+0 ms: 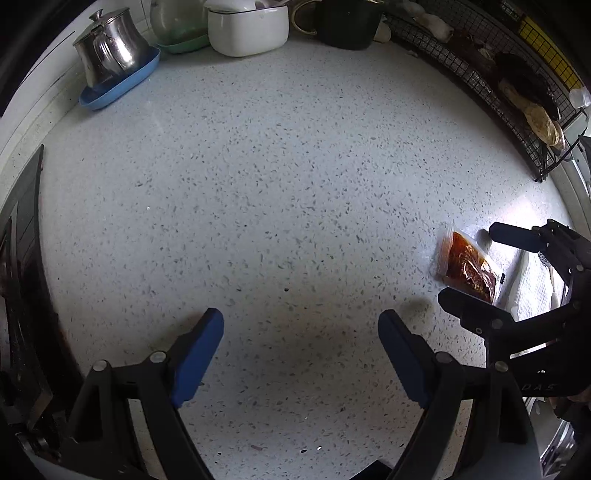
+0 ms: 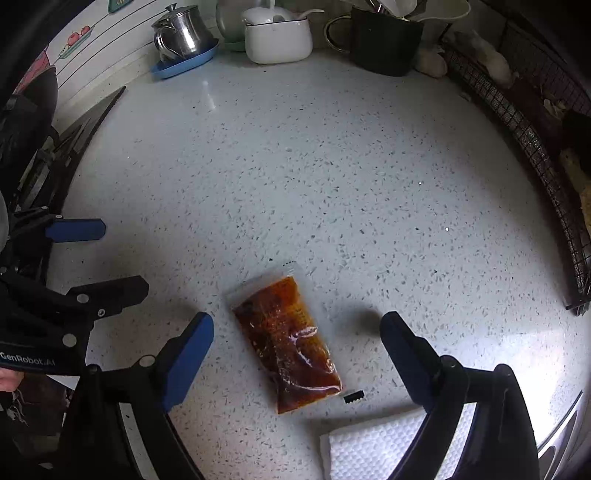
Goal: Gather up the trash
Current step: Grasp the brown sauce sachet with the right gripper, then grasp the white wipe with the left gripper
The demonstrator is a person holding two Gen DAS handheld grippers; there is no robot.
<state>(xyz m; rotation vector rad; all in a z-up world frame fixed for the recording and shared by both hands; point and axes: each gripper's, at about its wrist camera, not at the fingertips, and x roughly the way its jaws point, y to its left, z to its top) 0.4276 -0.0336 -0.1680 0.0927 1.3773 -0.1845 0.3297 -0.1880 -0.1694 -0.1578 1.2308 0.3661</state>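
Sauce packet (image 2: 287,343) lay flat on the worktop (image 2: 332,166), between the right tool's (image 2: 297,334) wide-open, empty jaws, long axis skewed across that gap; the left tool (image 1: 301,332), equally wide, hung beside it.

Speckled pale counter (image 2: 332,166), glare at its right edge. Rear: steel pot (image 2: 181,33) on blue tray (image 2: 184,64), white container (image 2: 279,40), dark mug (image 2: 384,40). Black wire rack (image 2: 524,136) along right.

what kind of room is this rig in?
Most likely a home kitchen: a speckled stone countertop with a steel pot, a white lidded pot and a black mug at the back, and a wire rack alongside.
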